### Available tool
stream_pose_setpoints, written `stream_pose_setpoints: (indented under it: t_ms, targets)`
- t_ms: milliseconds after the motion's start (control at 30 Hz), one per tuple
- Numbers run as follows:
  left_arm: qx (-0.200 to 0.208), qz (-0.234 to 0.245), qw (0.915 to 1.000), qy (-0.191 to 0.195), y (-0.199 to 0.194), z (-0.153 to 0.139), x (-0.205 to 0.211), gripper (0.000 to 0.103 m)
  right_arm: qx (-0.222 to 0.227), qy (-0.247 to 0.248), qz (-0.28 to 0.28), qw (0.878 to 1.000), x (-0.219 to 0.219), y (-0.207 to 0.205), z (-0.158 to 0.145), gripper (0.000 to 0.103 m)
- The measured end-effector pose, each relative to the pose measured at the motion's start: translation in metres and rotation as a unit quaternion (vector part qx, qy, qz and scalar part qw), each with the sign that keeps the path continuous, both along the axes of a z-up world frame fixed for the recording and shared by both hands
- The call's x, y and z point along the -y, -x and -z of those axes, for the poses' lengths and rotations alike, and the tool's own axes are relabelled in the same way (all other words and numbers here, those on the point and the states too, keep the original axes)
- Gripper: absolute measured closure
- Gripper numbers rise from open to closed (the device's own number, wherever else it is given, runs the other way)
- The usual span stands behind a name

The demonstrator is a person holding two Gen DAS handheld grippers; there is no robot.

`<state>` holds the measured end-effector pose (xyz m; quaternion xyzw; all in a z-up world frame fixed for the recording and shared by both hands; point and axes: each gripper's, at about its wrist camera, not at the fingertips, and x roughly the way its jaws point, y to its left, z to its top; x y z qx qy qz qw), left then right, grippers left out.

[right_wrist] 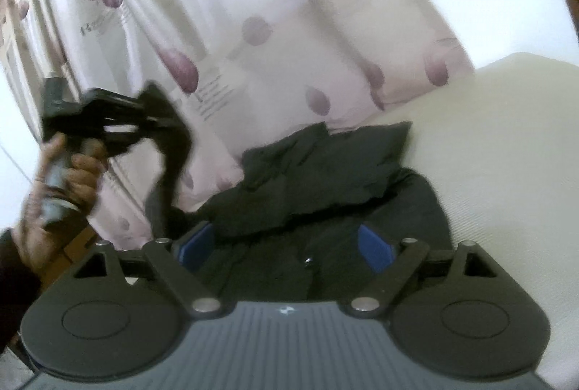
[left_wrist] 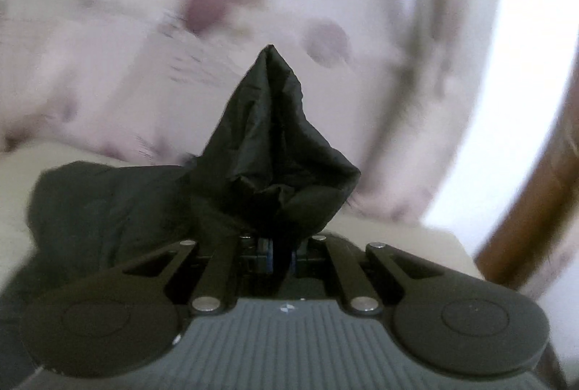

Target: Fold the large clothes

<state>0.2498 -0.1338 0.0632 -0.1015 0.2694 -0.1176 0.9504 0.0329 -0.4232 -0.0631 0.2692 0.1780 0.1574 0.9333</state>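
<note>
Both grippers are at work on one big dark garment (right_wrist: 336,180) that lies heaped on a pale mattress (right_wrist: 506,144), in front of a curtain (right_wrist: 235,39) printed with purple tulips. Clamped hard on a peak of the black cloth, the left gripper (left_wrist: 277,245) has its jaws fully together, and a bunched tent of fabric stands up ahead of them; from the right wrist view the person's hand (right_wrist: 68,180) holds that tool raised off to the left, with a strip of cloth trailing down from it to the pile. Wide apart and empty, the right gripper (right_wrist: 289,245) has its blue pads (right_wrist: 374,245) poised low over the near part of the garment, pressing on nothing. My reading is that an edge or sleeve is being drawn out to spread the piece. To do it well, the free gripper should take a matching corner or hem, not a middle wad, and the two should then pull apart evenly until the cloth lies flat. The blurred pictures hide which part of the garment is held.
</note>
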Motion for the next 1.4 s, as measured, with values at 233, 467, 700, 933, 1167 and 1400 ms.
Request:
stream_pose_setpoints:
  t_ms: [233,467,700,933,1167,1400]
  targets:
    - [-0.060,0.094,0.9932,-0.034,-0.038,0.089,0.056,0.090,-0.003,-0.005,0.010,1.000,0.016,-0.001,0.002,0.013]
    - [-0.041,0.114,0.9922,-0.028,-0.030,0.110,0.048,0.037,-0.005,-0.007,0.003,1.000,0.019,-0.017,-0.002,0.012]
    - [0.040,0.109,0.9920,-0.051,0.014,0.086,0.018,0.013,0.022,0.015,-0.027,0.999,0.005,-0.058,-0.038,0.012]
    - [0.049,0.034,0.9952,-0.078,0.005,0.084,-0.035,0.029,0.028,0.116,-0.043,0.992,-0.036,-0.148,-0.078,0.022]
    - [-0.003,-0.048,0.9963,-0.071,-0.047,0.101,-0.091,0.063,-0.020,0.233,-0.077,0.969,-0.105,-0.238,-0.059,0.060]
    - [-0.053,-0.100,0.9898,-0.086,-0.089,0.136,-0.139,0.069,-0.092,0.305,-0.060,0.946,-0.108,-0.276,-0.011,0.064]
